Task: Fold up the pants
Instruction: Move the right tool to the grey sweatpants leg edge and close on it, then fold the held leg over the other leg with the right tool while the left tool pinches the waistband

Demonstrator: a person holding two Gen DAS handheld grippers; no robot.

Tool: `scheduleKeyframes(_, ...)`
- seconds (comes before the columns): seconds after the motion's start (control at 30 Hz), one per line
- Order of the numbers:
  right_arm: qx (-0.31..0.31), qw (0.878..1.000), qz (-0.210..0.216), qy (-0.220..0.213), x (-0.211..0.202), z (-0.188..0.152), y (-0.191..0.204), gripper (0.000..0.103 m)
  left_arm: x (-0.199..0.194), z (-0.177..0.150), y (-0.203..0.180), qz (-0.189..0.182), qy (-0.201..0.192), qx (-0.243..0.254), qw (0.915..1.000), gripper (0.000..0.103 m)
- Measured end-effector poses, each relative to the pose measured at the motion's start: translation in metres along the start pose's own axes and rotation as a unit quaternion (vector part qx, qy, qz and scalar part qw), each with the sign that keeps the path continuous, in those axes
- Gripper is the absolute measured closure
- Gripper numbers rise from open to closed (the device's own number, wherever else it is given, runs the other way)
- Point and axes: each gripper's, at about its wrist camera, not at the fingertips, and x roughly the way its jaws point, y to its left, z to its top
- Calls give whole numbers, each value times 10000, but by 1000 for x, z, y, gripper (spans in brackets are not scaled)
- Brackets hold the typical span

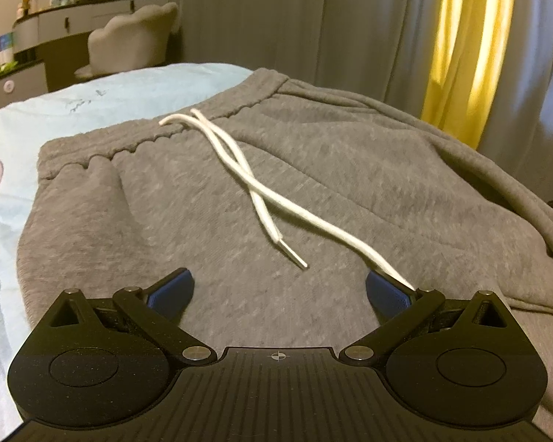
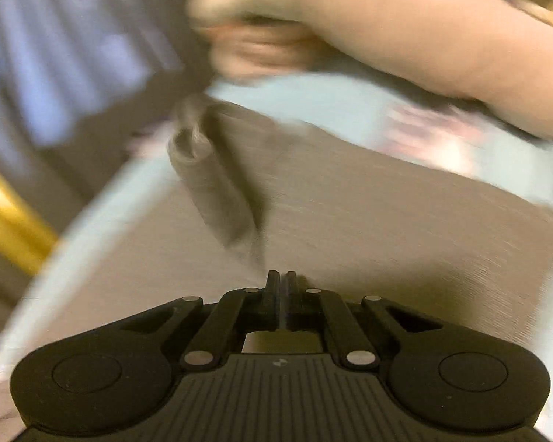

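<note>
Grey pants (image 1: 295, 184) on blue bedsheet (image 1: 92, 95)

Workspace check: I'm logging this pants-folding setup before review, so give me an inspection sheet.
Surface: light blue bedsheet on a bed.
Job's things: grey pants lying waistband away from the left camera, white drawstring loose on top.
Clutter: nothing seen on the bed.
Grippers: left hand-held gripper open above the fabric; right hand-held gripper shut, its view blurred.
Cables: nothing seen.
Surroundings: vanity chair, yellow curtain.
</note>
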Motion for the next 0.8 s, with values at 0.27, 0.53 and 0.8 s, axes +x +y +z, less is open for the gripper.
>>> scheduleKeyframes(0.27,2000,9695,1301,555,22,17,-26,59,-18,3,-1,-125,183,-66,9997,0)
scheduleKeyframes(0.53,1657,9692,1781,375,42,22,-6,61,-37,96,-50,-1294,-198,86,9914,0)
scheduleKeyframes(0.8,1603,9585,2313,463,64,21,-6,86,87,184,-91,-1633,1020,-835,9777,21)
